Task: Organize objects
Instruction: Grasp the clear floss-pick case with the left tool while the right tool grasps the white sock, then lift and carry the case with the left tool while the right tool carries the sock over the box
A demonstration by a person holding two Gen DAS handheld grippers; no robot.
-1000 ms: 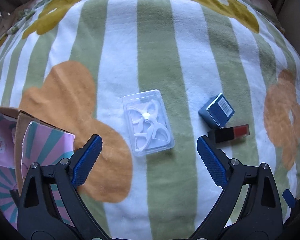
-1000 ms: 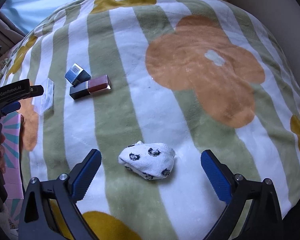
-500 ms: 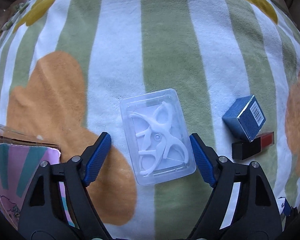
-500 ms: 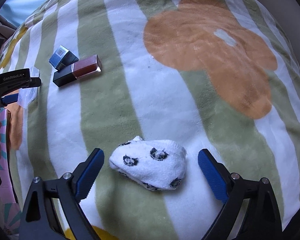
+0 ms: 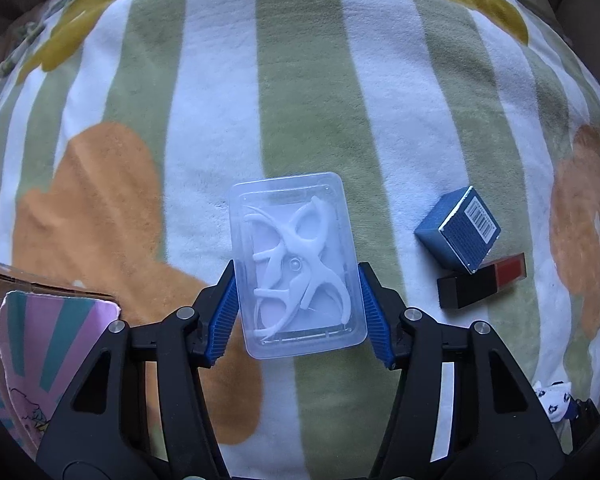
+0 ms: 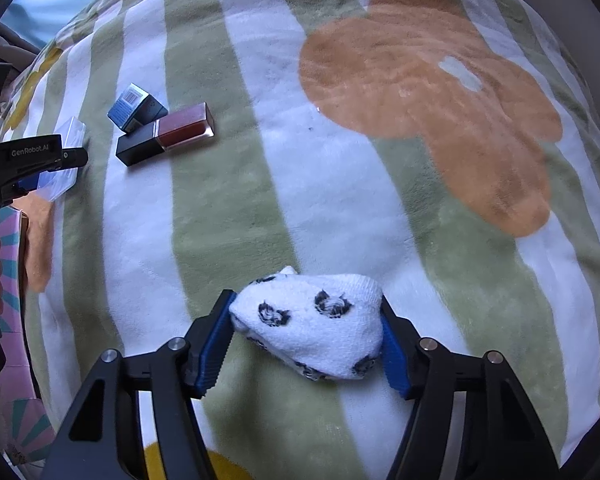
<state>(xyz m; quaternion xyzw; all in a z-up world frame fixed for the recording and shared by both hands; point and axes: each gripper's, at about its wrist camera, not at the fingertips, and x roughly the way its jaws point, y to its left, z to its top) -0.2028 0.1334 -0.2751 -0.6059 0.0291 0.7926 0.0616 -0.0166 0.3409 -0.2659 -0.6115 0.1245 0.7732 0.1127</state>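
Both jaws of the left gripper are pressed against the long sides of a clear plastic case of white floss picks, which is thus gripped while it lies on the striped, flowered blanket. At the far left a pink and teal cardboard box is seen. To the right of the case a small blue box is found, touching a lipstick with a black cap. Further right, the jaws of the right gripper are closed on a folded white sock with dark paw prints, which rests on the same blanket.
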